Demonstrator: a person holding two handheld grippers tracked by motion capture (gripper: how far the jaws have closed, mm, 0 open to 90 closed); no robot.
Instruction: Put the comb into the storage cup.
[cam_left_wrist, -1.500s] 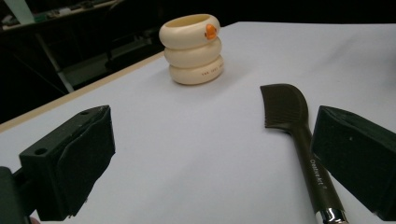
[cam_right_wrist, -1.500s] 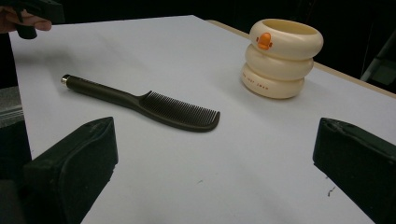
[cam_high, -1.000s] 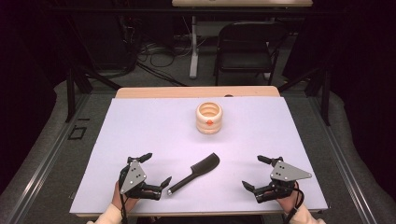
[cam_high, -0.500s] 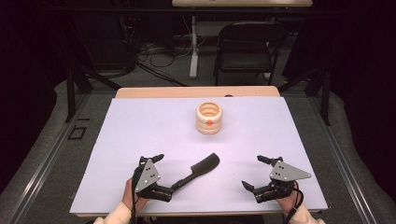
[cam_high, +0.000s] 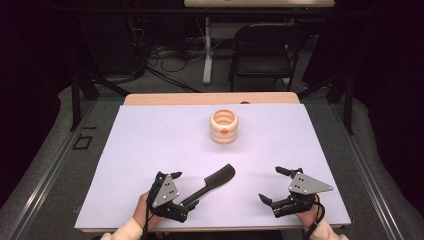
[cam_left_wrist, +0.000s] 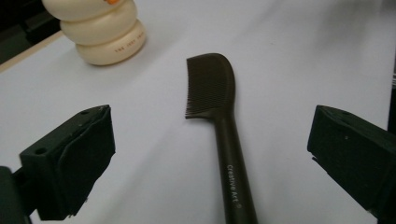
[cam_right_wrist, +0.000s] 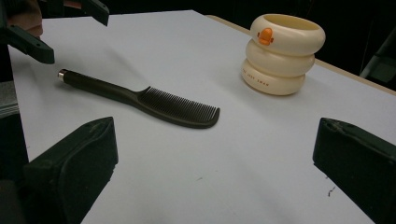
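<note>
A: Where does the comb (cam_high: 210, 182) lie?
B: Near the counter's (cam_high: 150, 135) 6 o'clock edge, handle end between the left claw's (cam_high: 182, 192) spread jaws, untouched.
A: And the right claw (cam_high: 274, 186)?
B: Spread too, toward 4 o'clock, open counter around it. The cream ringed cup (cam_high: 224, 126) stands well apart, toward 12 o'clock.

— What's on the tabletop (cam_high: 150, 140), counted?

— One black comb (cam_high: 210, 183) and one cream ringed cup (cam_high: 224, 126) (three stacked rings, one orange mark on its side).

— Grippers?

— Two: one left gripper (cam_high: 176, 194), one right gripper (cam_high: 273, 185), each with two black jaws set wide apart.

— Beyond the tabletop?

— One dark folding chair (cam_high: 262, 47).

— Hands?

— Two, one behind each gripper.
</note>
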